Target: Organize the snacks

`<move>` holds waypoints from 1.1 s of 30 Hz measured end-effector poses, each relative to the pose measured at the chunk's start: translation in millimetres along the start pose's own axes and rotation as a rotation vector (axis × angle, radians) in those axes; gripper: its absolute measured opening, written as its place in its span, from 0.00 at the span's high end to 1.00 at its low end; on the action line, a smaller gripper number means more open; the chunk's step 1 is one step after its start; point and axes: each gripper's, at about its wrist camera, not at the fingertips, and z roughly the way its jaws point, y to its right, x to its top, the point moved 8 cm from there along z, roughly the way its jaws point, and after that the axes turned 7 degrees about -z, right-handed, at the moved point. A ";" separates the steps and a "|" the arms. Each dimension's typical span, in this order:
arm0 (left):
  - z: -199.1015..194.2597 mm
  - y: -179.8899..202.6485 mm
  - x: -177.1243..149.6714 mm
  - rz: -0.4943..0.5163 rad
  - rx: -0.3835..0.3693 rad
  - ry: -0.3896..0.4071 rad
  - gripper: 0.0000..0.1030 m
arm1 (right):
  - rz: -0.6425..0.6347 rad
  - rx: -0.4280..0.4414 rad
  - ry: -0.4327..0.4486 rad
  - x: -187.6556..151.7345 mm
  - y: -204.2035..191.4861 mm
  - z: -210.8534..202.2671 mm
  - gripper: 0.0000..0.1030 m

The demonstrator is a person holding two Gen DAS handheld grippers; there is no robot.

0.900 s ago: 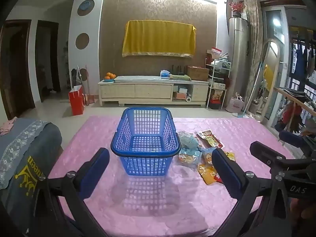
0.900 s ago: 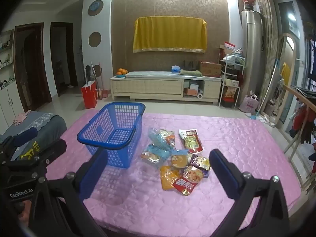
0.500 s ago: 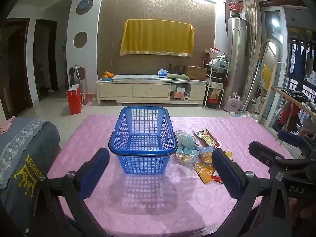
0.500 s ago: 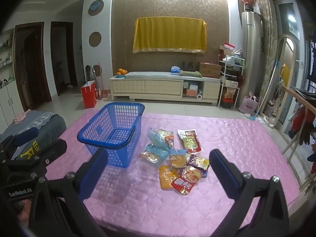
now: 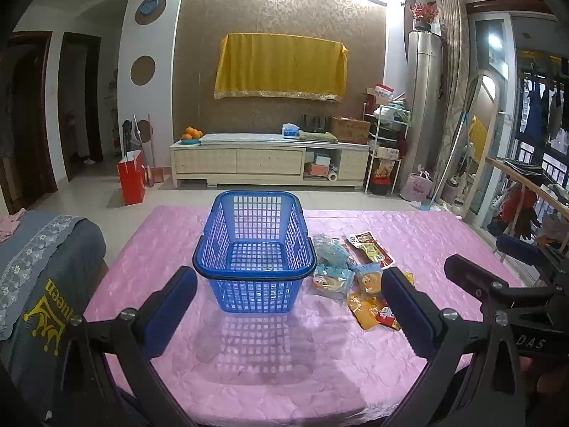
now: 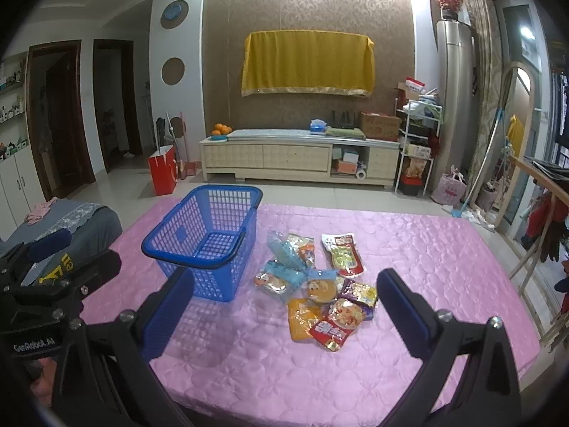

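Both grippers hover with jaws spread wide and empty: the left gripper (image 5: 290, 306) faces the blue basket (image 5: 254, 249) straight ahead, the right gripper (image 6: 284, 307) the snack packets (image 6: 316, 284) just beyond its fingertips, on the pink table cover (image 6: 444, 267).

Near strip of pink quilted table cover (image 6: 249, 366) lies bare, open for passing in front of both grippers. Blue plastic lattice basket (image 6: 209, 245) stands upright at left-centre, top open; loose pile of snack packets (image 6: 320, 291) just beside it on the right. Cover beyond the pile, toward the right edge, is bare too.
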 end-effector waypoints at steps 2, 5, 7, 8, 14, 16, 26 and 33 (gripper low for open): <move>0.4 -0.2 -0.5 -0.002 -0.001 -0.001 0.01 | 0.001 0.001 0.000 0.2 0.5 0.0 0.00; 0.1 0.2 -1.2 0.001 -0.002 -0.003 0.01 | 0.004 0.004 -0.005 -0.4 0.9 1.4 0.00; 0.0 0.0 -1.6 0.000 -0.001 -0.003 0.01 | 0.003 0.004 -0.004 -0.3 1.2 1.8 0.00; -0.2 -0.1 -1.7 -0.002 -0.002 -0.004 0.01 | 0.004 0.004 -0.006 -0.2 1.3 2.5 0.00; 0.6 0.4 -3.5 -0.008 -0.008 -0.012 0.01 | 0.008 0.006 -0.011 -2.4 2.3 3.1 0.00; 0.6 0.8 -3.6 -0.007 -0.009 -0.014 0.01 | 0.006 0.006 -0.012 -3.0 2.0 3.7 0.00; 1.2 1.7 -4.3 -0.006 -0.012 -0.019 0.01 | 0.006 0.000 -0.018 -5.8 2.8 2.8 0.00; 1.8 2.2 -5.7 -0.007 -0.016 -0.024 0.01 | 0.008 0.004 -0.024 -6.4 3.6 3.9 0.00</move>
